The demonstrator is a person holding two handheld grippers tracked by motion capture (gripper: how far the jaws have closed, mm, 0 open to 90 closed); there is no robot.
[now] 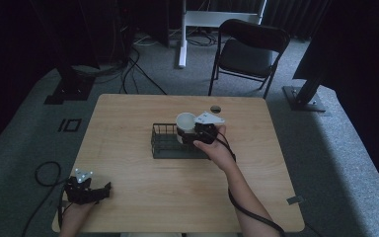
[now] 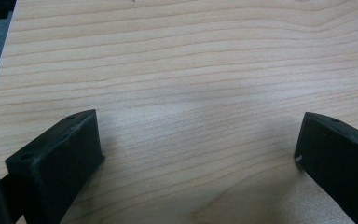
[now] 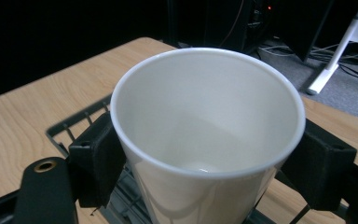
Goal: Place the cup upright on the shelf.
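Note:
A white cup stands upright and empty between the jaws of my right gripper, which is shut on its sides. In the high view the cup is held over the back right part of a black wire basket at the table's middle, with my right gripper just right of it. My left gripper rests near the table's front left corner. Its jaws stand wide apart over bare wood, with nothing between its fingertips.
The wooden table has a small dark round thing near its back edge. A black folding chair stands behind the table. Cables lie on the grey floor at the left.

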